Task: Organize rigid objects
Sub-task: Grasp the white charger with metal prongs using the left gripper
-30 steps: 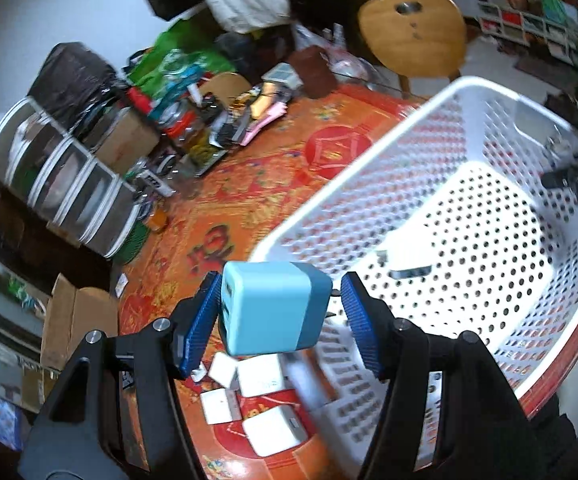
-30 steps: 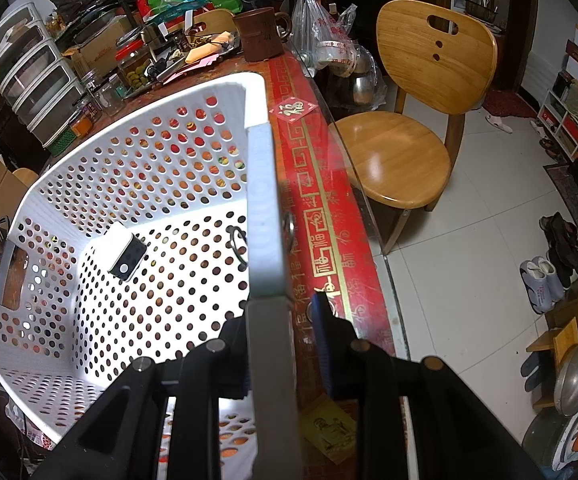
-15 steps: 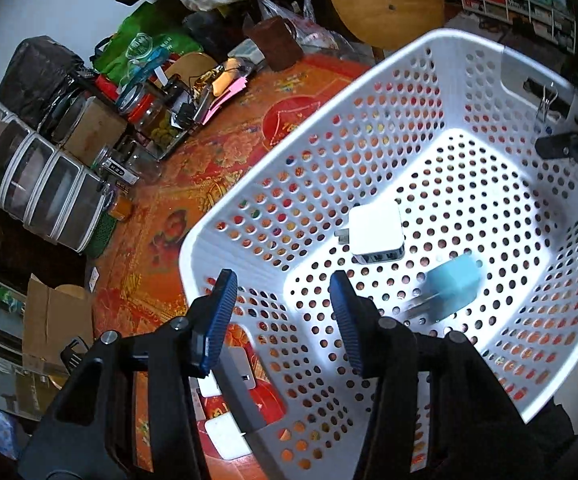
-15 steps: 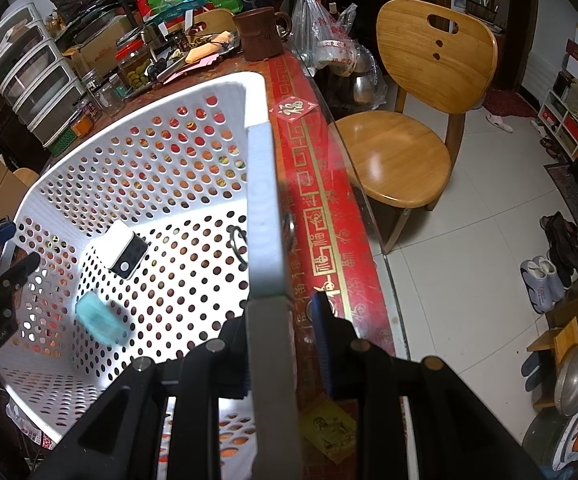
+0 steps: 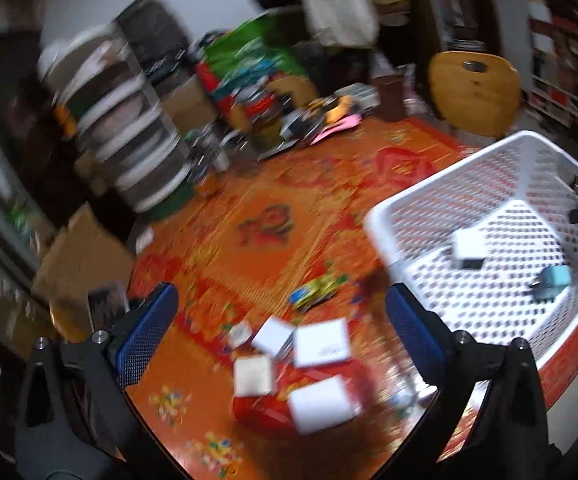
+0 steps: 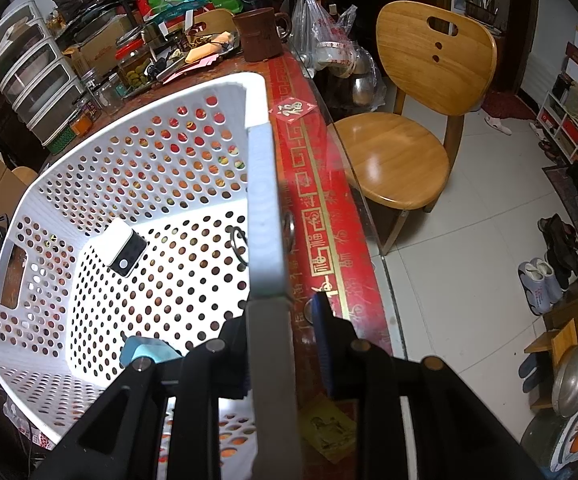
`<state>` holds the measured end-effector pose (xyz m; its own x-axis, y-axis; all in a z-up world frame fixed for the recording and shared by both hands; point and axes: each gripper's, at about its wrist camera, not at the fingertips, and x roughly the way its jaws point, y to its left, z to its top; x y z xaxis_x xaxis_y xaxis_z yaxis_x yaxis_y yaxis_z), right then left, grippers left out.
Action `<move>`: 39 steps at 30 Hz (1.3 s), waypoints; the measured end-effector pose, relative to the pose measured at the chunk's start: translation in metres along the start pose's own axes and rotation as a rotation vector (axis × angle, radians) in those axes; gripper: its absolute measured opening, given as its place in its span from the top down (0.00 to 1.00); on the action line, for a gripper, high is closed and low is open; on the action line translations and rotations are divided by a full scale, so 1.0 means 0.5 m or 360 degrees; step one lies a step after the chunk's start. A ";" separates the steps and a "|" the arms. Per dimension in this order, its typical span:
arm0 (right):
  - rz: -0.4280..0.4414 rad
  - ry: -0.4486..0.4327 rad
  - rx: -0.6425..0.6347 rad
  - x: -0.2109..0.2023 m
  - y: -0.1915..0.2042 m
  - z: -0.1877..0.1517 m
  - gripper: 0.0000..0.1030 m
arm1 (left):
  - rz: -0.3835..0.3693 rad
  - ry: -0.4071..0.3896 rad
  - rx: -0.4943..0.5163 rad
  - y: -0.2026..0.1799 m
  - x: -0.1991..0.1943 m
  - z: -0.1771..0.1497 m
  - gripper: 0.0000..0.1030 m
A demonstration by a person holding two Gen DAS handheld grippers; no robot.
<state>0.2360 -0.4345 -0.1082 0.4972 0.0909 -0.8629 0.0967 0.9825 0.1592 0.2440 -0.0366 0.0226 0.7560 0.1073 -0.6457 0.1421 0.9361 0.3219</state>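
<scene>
Left gripper [image 5: 281,320] jaws spread wide, empty, above a blurred cluster of white chargers [image 5: 321,344] on the orange tablecloth [image 5: 265,208]. Right gripper [image 6: 281,340] clamped on the near rim of the white perforated basket [image 6: 261,184]. Inside the basket: blue charger [image 5: 553,282] near the right wall, white charger [image 5: 467,250] just left and farther in. Wooden chair [image 6: 417,120] right of the table.

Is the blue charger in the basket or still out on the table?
In. The blue charger lies on the perforated floor of the white basket, apart from a white charger; the open left gripper is empty.
</scene>
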 end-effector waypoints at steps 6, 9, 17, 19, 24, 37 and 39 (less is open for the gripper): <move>0.0005 -0.0003 0.0001 0.000 0.000 -0.001 0.77 | 0.0044 0.0367 -0.0240 0.127 0.171 -0.127 0.01; 0.0003 -0.0003 -0.0002 0.000 0.000 -0.001 0.77 | 0.0017 0.0454 -0.0284 0.139 0.225 -0.169 0.01; -0.0001 -0.0002 -0.0003 0.000 0.001 0.000 0.77 | -0.0040 0.0585 -0.0387 0.152 0.327 -0.226 0.03; -0.0002 -0.0001 -0.0003 0.000 0.001 0.000 0.77 | -0.0092 0.0611 -0.0419 0.155 0.345 -0.235 0.07; -0.0003 -0.0002 -0.0005 0.001 0.002 -0.002 0.77 | -0.0184 0.0658 -0.0492 0.156 0.367 -0.245 0.31; 0.0002 -0.0005 -0.0010 0.001 0.003 -0.006 0.77 | -0.0094 0.0532 -0.0522 0.160 0.305 -0.225 0.58; 0.0000 -0.0005 -0.0012 0.001 0.003 -0.006 0.77 | -0.0025 0.0475 -0.0493 0.161 0.273 -0.213 0.58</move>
<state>0.2336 -0.4323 -0.1097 0.5001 0.0901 -0.8613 0.0903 0.9837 0.1553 0.2905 0.0891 -0.1132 0.5311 0.1419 -0.8354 -0.0808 0.9899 0.1167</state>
